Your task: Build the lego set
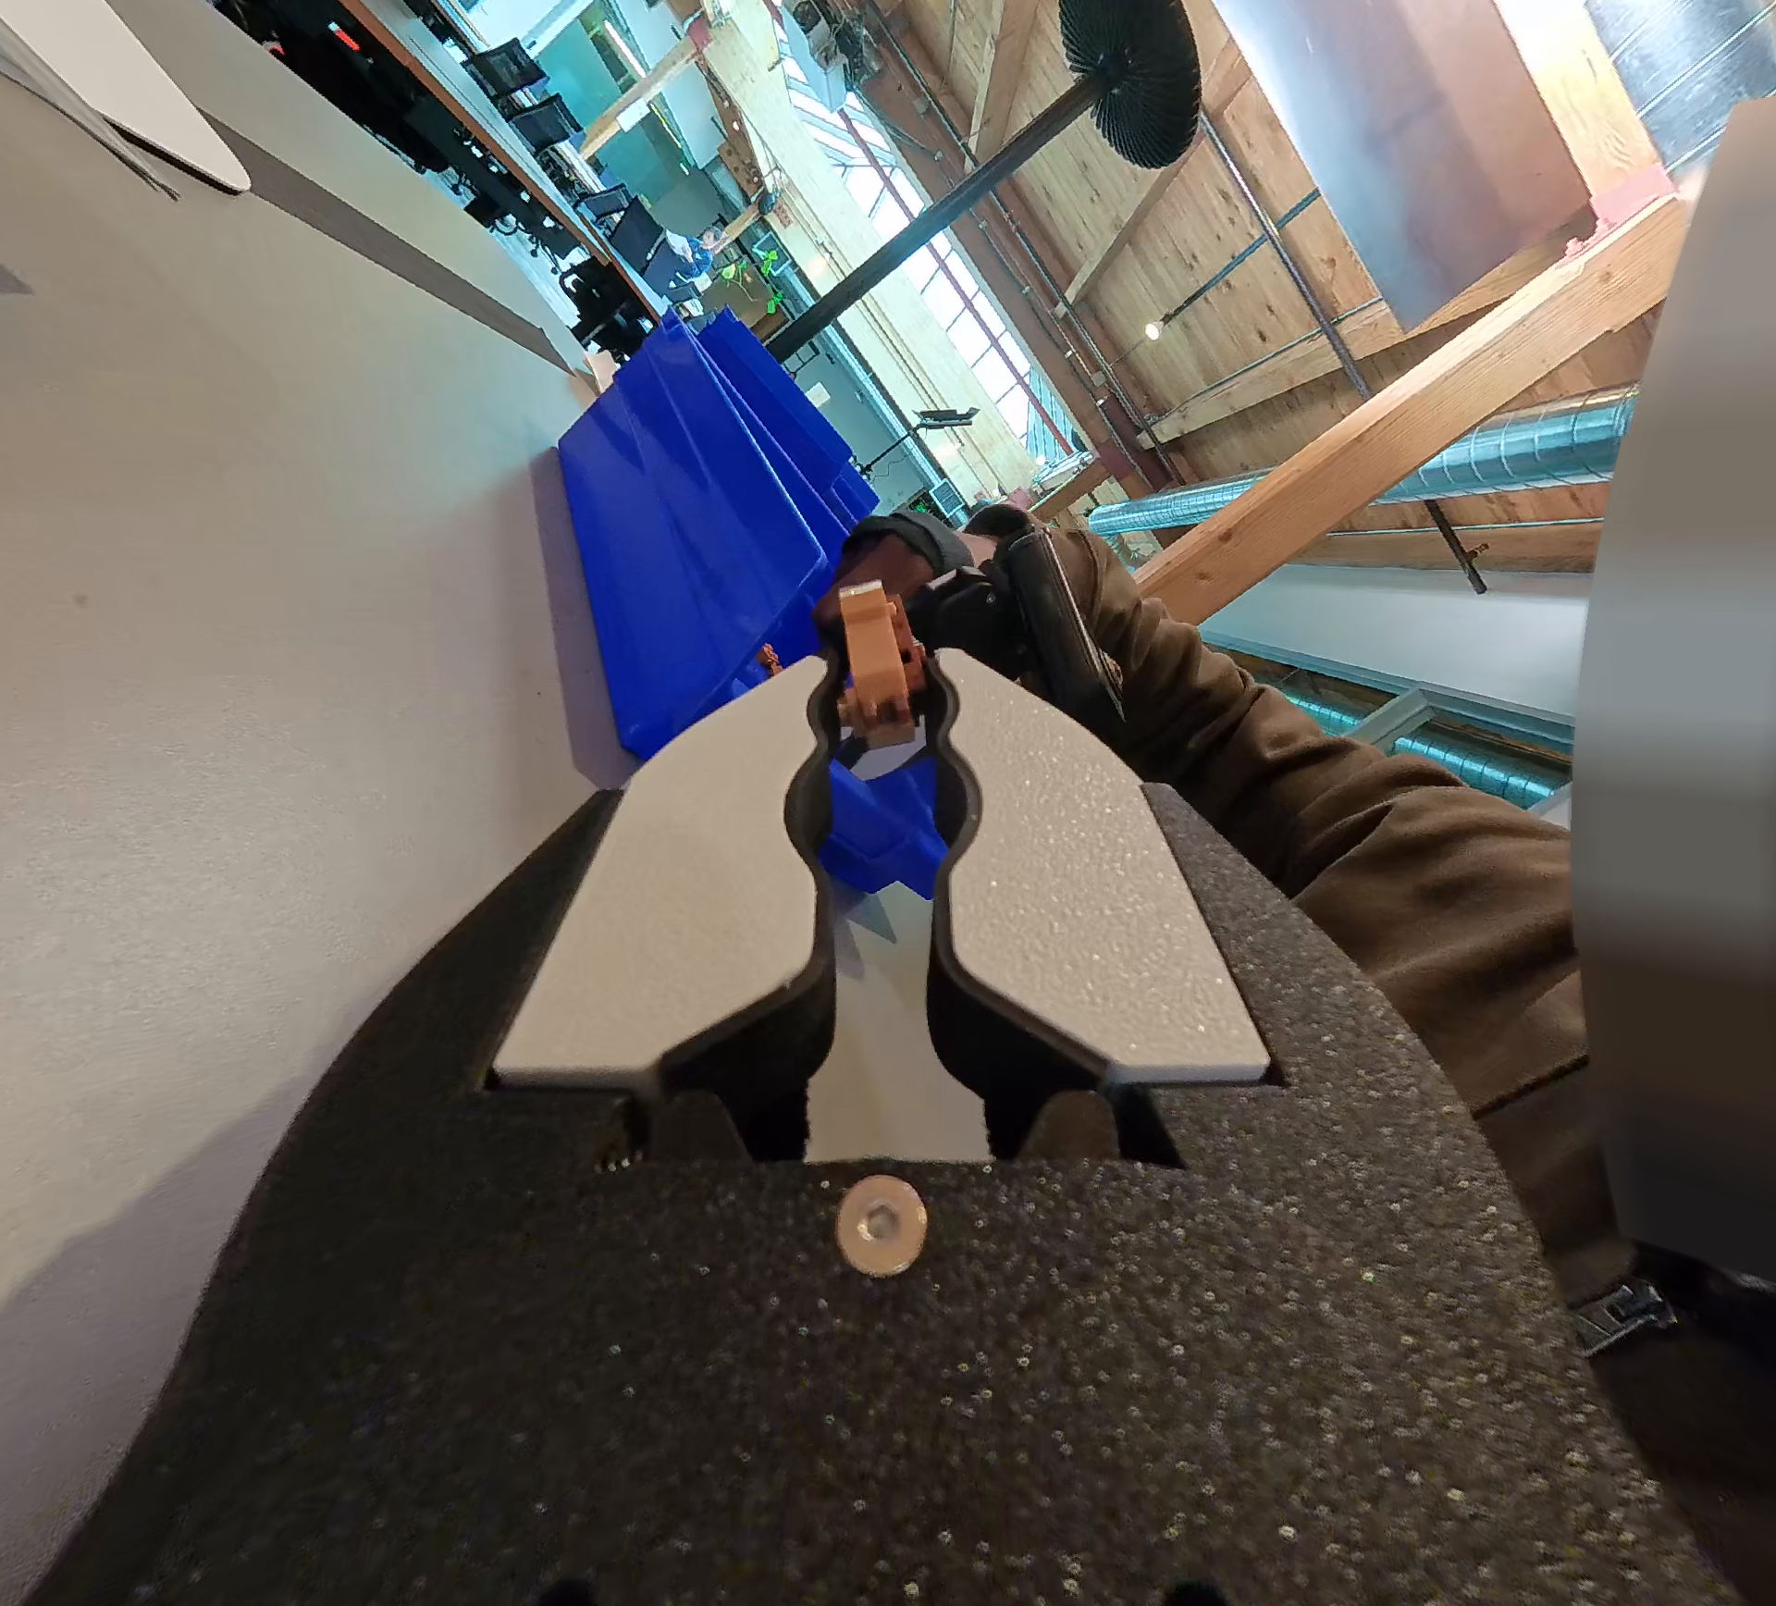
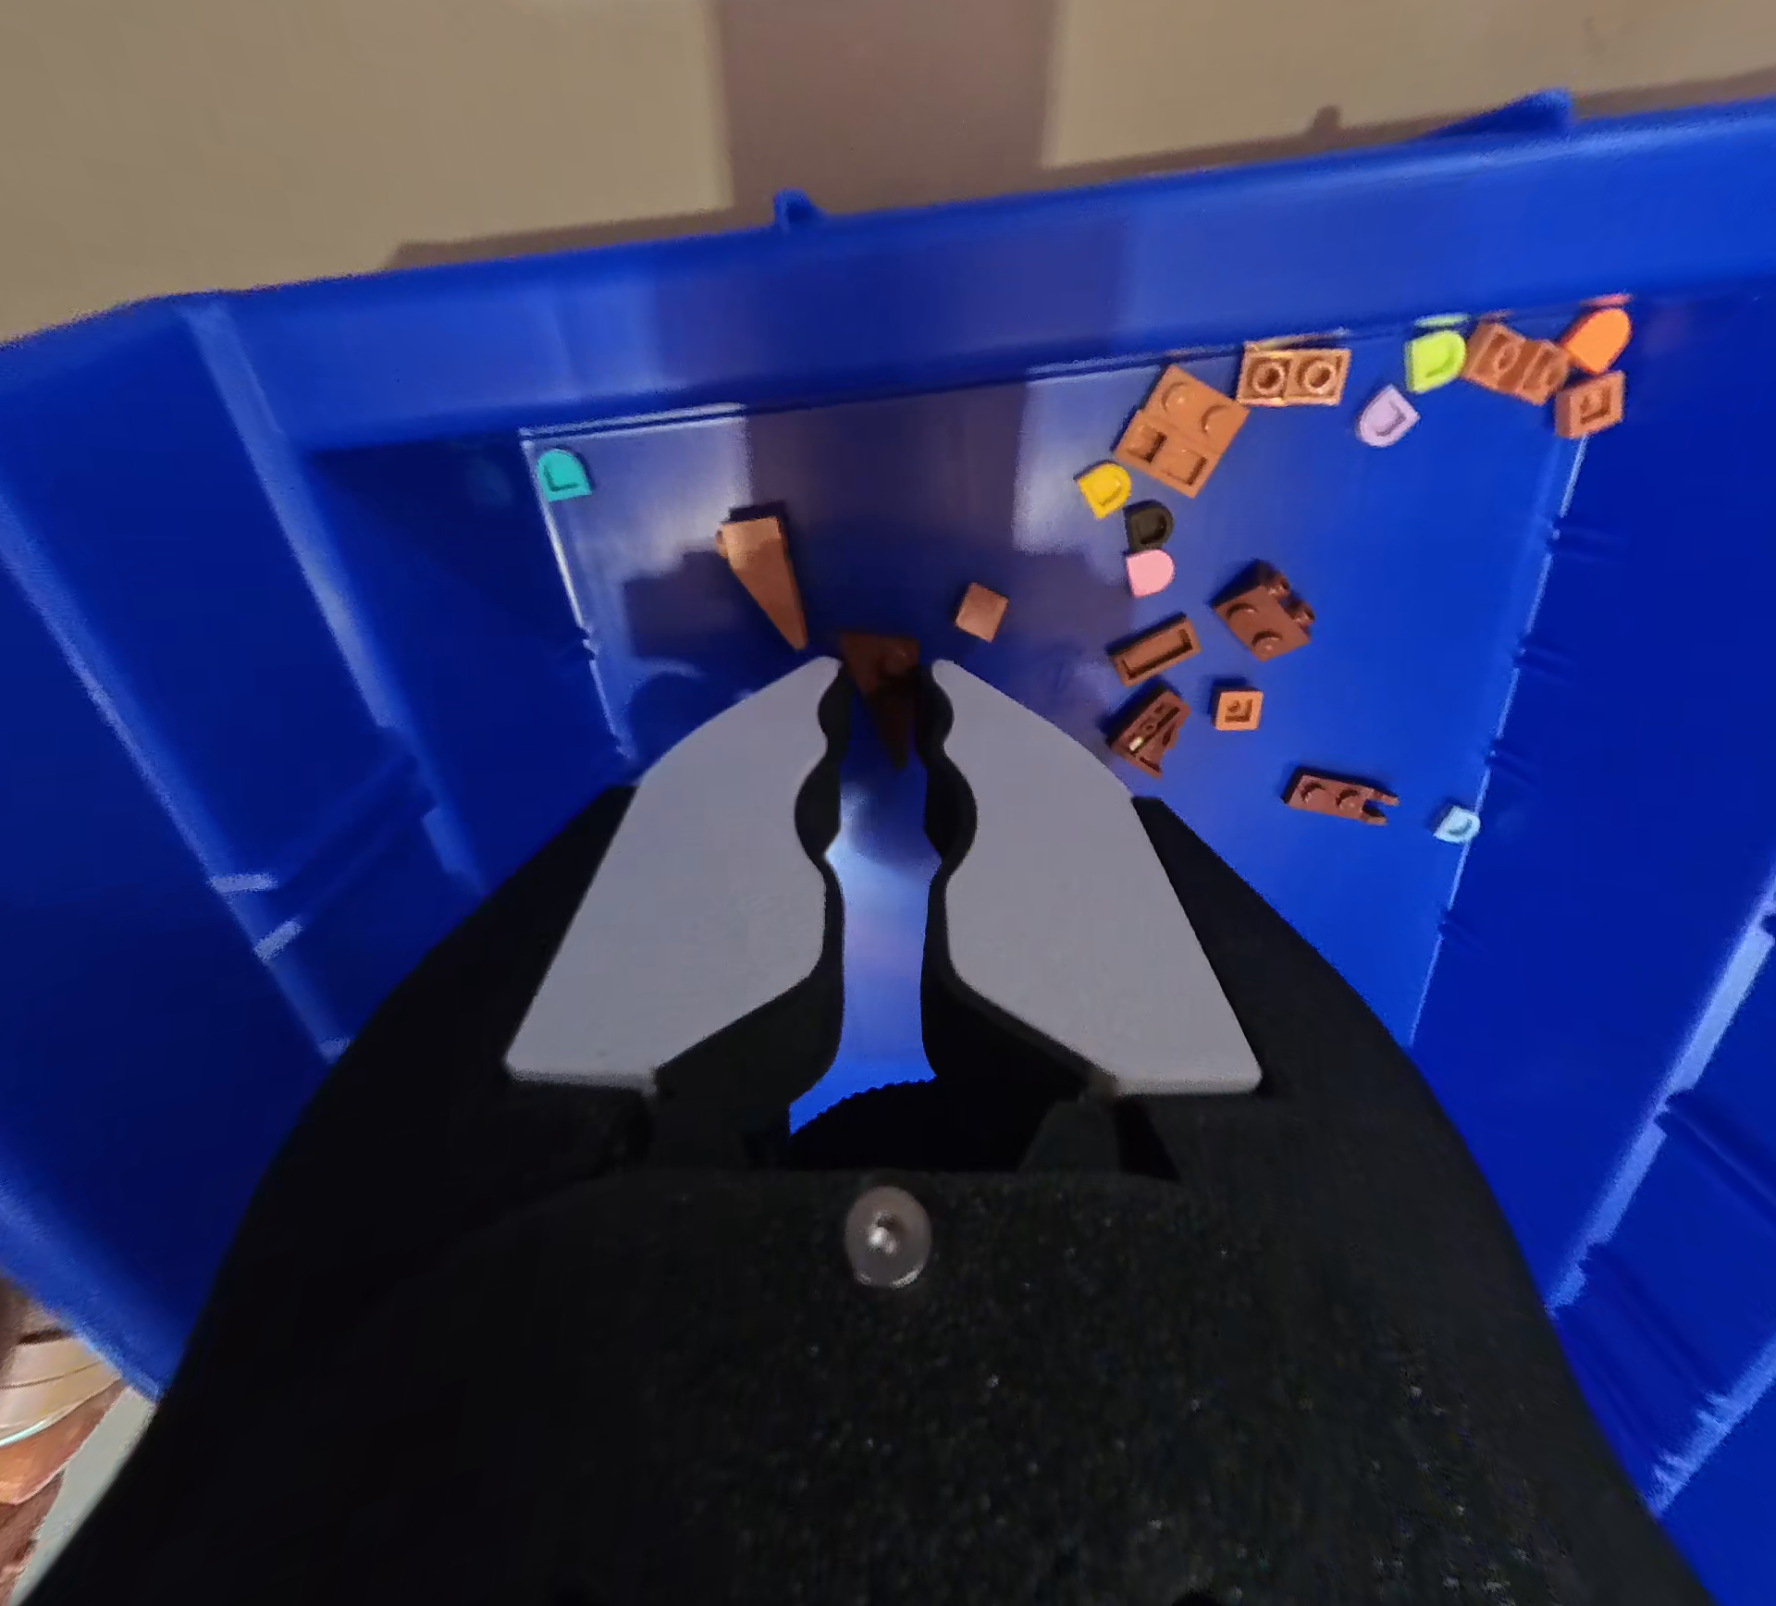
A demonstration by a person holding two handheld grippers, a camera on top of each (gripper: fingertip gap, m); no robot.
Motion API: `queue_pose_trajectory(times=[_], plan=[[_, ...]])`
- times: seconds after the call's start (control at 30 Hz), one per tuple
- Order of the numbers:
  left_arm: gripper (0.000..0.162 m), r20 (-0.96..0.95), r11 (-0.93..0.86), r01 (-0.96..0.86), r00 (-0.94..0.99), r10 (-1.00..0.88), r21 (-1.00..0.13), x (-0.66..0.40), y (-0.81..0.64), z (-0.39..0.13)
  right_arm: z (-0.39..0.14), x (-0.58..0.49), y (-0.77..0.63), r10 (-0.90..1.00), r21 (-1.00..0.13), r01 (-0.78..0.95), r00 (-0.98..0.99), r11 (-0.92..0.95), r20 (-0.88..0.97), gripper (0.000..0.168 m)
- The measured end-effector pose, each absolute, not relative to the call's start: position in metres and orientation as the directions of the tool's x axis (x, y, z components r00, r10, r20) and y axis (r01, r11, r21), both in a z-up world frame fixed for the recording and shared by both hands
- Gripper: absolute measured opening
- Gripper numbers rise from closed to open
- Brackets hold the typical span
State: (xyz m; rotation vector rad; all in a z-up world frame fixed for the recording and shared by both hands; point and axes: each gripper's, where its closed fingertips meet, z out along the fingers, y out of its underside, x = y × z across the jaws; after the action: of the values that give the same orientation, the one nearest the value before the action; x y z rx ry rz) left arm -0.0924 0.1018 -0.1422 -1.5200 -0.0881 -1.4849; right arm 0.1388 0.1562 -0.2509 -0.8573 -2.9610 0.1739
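Note:
In the left wrist view my left gripper is shut on a small tan and brown lego assembly and holds it in the air, tilted sideways beside the blue bins. In the right wrist view my right gripper reaches down into a blue bin and is shut on a dark brown wedge plate. A second, lighter brown wedge plate lies just left of the fingertips. Several small loose pieces in brown, orange, yellow, pink and green lie at the bin's right.
A person's brown sleeve and gloved hand on the other gripper's handle show behind the assembly. A teal piece lies in the bin's far left corner. The white table runs along the bins. The bin walls stand close on both sides. There is about 25 cm between the tips of the two grippers.

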Motion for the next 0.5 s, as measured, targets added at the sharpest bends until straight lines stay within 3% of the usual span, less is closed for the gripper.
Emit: queue_pose_trajectory(times=[0.27,0.5], plan=[[0.016,0.8,-0.517,0.646,0.266,-0.537,-0.562,-0.091,0.102,-0.143,-0.215,0.118,0.182,0.642,-0.129,0.63,-0.738,0.766,0.207,0.012],[0.016,0.859,-0.522,0.711,0.234,-0.456,-0.471,-0.087,0.104,-0.148,-0.149,0.033,0.157,0.736,-0.326,0.667,-0.539,0.67,0.41,0.012]])
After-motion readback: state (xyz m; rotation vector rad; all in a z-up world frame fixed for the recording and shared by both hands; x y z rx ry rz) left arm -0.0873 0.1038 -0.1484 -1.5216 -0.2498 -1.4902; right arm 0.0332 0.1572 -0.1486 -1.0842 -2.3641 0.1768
